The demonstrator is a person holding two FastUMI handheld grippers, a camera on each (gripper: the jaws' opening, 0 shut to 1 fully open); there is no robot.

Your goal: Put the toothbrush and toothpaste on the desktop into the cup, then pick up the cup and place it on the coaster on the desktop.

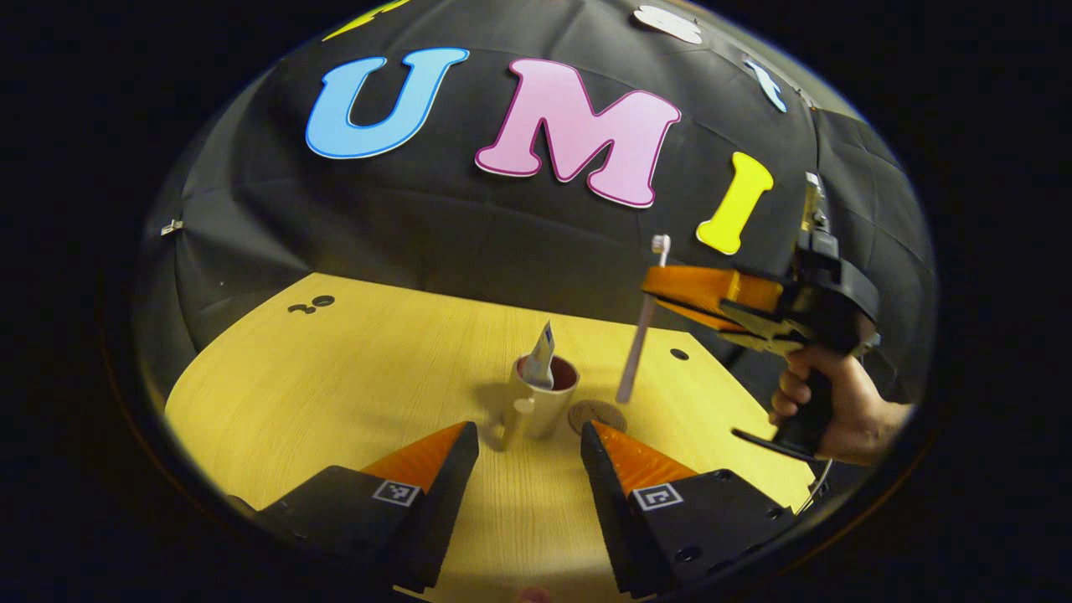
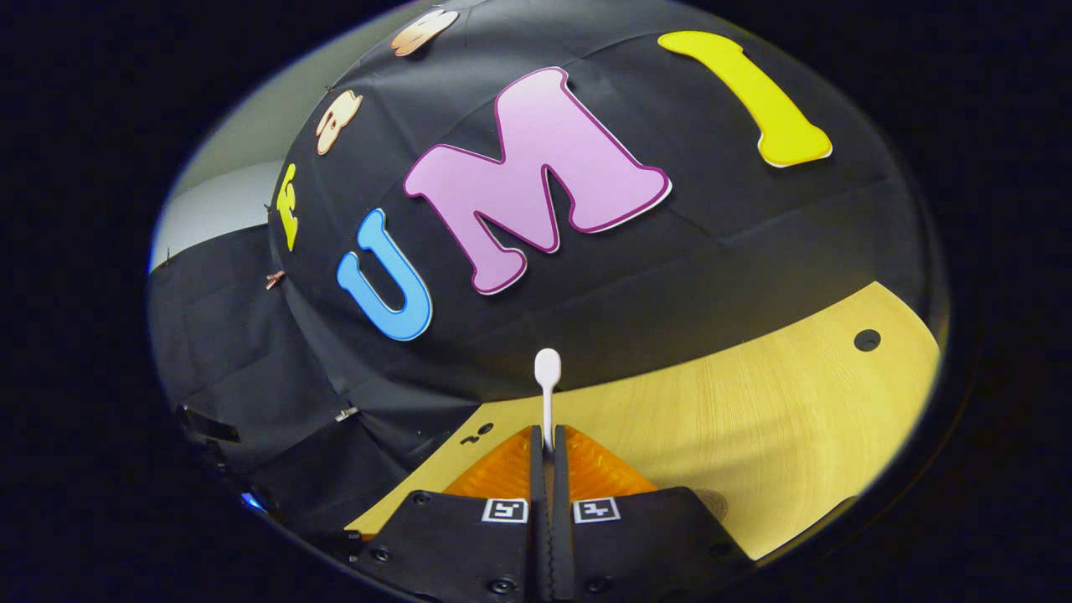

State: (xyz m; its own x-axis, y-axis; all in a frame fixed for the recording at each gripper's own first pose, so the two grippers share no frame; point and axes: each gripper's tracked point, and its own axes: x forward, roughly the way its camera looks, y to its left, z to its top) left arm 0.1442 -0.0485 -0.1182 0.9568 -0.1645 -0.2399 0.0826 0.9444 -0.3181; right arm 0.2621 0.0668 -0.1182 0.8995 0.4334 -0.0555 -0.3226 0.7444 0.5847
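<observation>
A beige cup [image 1: 536, 402] with a dark red inside stands on the wooden desktop [image 1: 352, 385], its handle toward me. The toothpaste tube [image 1: 542, 356] sticks up out of it. A round brown coaster [image 1: 596, 414] lies just right of the cup. My left gripper [image 1: 528, 444] is open, low over the desk in front of the cup. To the right of the cup, a hand [image 1: 829, 410] holds my right gripper [image 1: 653, 289] in the air, shut on the pale pink toothbrush [image 1: 641, 335], which hangs nearly upright, head up. In the right gripper view the toothbrush head [image 2: 547, 368] rises from the right gripper [image 2: 548, 448].
The black cloth wall stands close behind the desk. Small round holes [image 1: 679, 354] mark the desktop near its far edge, one [image 2: 867, 340] at the right corner. Bare wood spreads left of the cup.
</observation>
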